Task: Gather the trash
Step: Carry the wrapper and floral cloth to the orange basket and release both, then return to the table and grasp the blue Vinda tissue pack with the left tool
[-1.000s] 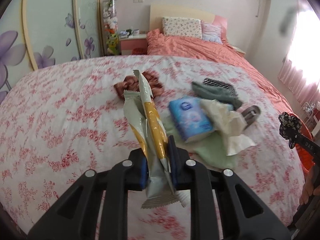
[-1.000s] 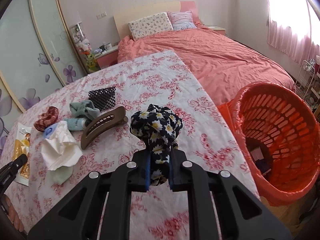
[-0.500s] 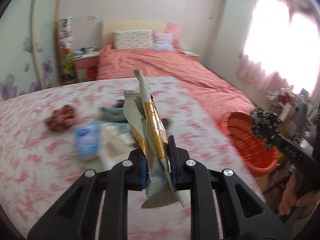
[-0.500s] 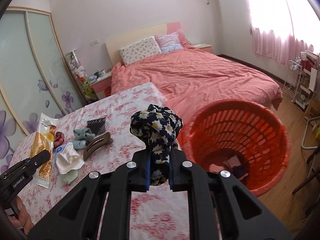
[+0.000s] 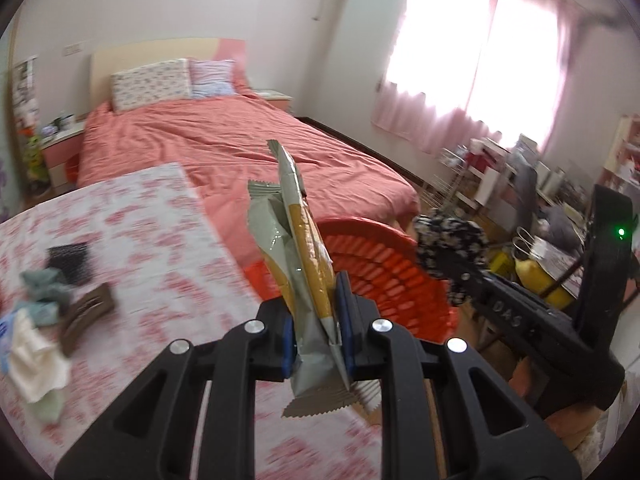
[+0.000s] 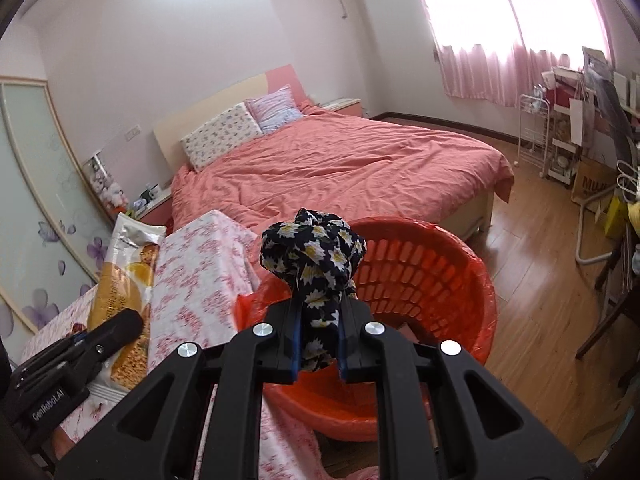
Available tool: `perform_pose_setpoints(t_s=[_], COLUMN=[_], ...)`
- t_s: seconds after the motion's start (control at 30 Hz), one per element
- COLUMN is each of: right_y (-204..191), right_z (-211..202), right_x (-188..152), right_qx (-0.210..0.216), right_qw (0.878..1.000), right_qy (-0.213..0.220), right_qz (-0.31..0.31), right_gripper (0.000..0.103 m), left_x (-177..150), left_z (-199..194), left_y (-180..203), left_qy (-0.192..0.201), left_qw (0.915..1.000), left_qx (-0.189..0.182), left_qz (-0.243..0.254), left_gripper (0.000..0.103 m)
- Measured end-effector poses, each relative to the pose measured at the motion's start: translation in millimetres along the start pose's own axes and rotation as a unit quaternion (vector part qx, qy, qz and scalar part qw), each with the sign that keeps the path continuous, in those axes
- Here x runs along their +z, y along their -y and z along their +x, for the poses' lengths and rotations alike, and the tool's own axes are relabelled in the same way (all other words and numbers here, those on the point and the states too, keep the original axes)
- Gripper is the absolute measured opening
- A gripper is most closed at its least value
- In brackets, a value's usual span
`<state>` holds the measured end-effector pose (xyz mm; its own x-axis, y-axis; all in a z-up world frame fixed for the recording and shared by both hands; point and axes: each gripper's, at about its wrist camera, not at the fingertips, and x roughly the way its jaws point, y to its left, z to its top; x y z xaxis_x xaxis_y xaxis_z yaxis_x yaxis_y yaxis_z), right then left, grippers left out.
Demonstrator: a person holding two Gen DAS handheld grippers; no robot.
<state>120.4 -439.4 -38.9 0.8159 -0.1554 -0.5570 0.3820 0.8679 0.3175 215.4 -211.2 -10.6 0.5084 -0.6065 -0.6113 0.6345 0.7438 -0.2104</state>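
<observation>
left tongs: pressed on a snack wrapper, which stood upright at frame centre in the left view.
right tongs: pinched a bunched black flowered cloth, centre of the right view.
basket: orange, slatted, on the floor at centre right, just beside the flowered table edge; something dark lay at its bottom, too hidden to name.
step: carry phase, I judged; both loads were near the basket rim, neither dropped yet.
next: each load needs to sit over the basket mouth, then the jaws part; the wrapper looks further off than the cloth.
leftovers: tissue, hair clip and brush lay lower left in the left view.
</observation>
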Motion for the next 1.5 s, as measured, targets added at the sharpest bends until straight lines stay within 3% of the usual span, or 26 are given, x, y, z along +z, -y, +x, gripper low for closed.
perform_pose_setpoints(t_s=[0.2,0.3,0.37,0.43,0.63,0.8,0.9,1.03,1.13,1.33,1.5], right_y=[22,33,38,41,36,21,9,-13,-29,-69,-102], right_z=[19,29,37,41,33,21,18,15,16,20,22], right_x=[7,9,9,7,-2,-5,-9,-20,-29,-55,-74], right_qx=[-0.001,0.001,0.000,-0.001,-0.011,-0.024,-0.025,-0.018,-0.005,0.021,0.040], right_qw=[1.000,1.000,1.000,0.999,0.999,0.999,0.999,0.997,0.996,0.992,0.987], right_qy=[-0.007,-0.015,-0.020,-0.025,-0.029,-0.021,-0.017,-0.027,-0.039,-0.065,-0.082], right_qz=[0.015,0.020,0.021,0.020,0.009,-0.022,-0.041,-0.070,-0.081,-0.108,-0.136], right_gripper=[0.014,0.021,0.031,0.044,0.056,0.062,0.062,0.062,0.062,0.062,0.062], left_x=[9,11,11,9,3,-8,-15,-28,-35,-59,-74], left_z=[49,71,81,88,90,64,46,16,-11,-69,-108], left_y=[23,26,22,18,-4,-23,-41,-71,-98,-154,-210], left_qy=[-0.024,-0.037,-0.045,-0.052,-0.060,-0.040,-0.043,-0.038,-0.032,-0.007,0.014], left_qw=[0.9994,0.9992,0.9989,0.9986,0.9973,0.9947,0.9922,0.9847,0.9757,0.9650,0.9486], left_qx=[-0.019,-0.011,-0.002,0.007,0.043,0.094,0.114,0.161,0.202,0.236,0.278], left_qz=[0.015,0.012,0.009,0.006,-0.004,-0.009,-0.028,-0.055,-0.077,-0.115,-0.151], left_gripper=[0.021,0.026,0.031,0.042,0.053,0.071,0.089,0.099,0.099,0.099,0.099])
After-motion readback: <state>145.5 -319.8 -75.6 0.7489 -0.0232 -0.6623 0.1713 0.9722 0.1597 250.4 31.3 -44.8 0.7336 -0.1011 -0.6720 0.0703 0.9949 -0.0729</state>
